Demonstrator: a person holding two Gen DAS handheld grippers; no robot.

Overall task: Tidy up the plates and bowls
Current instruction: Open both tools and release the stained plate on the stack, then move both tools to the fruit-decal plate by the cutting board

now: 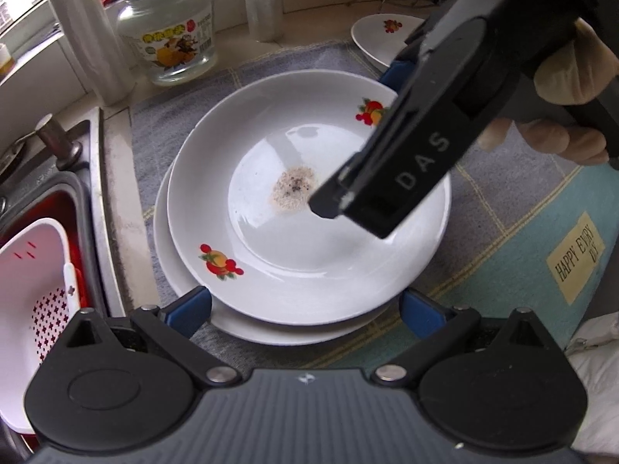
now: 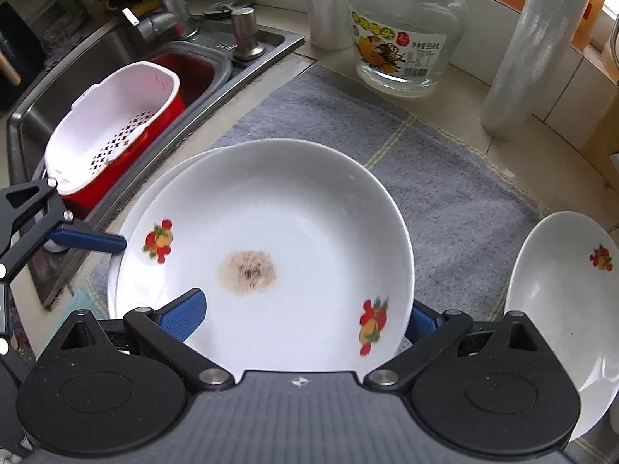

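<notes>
top plate [image 2: 294,232] stacked on lower plate [image 1: 185,270] | right gripper [image 2: 305,319] fingers spread wide, straddling its near rim, gripping nothing | left gripper [image 1: 305,307] likewise wide, empty

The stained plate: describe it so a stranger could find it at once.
Start at the steel sink and move to the grey towel spread on the counter beside it. In the towel's middle two white fruit-printed plates sit stacked; take the top plate. Unlike the clean plate set apart on the towel's other side, it has a brownish speckled stain at its centre.
</notes>
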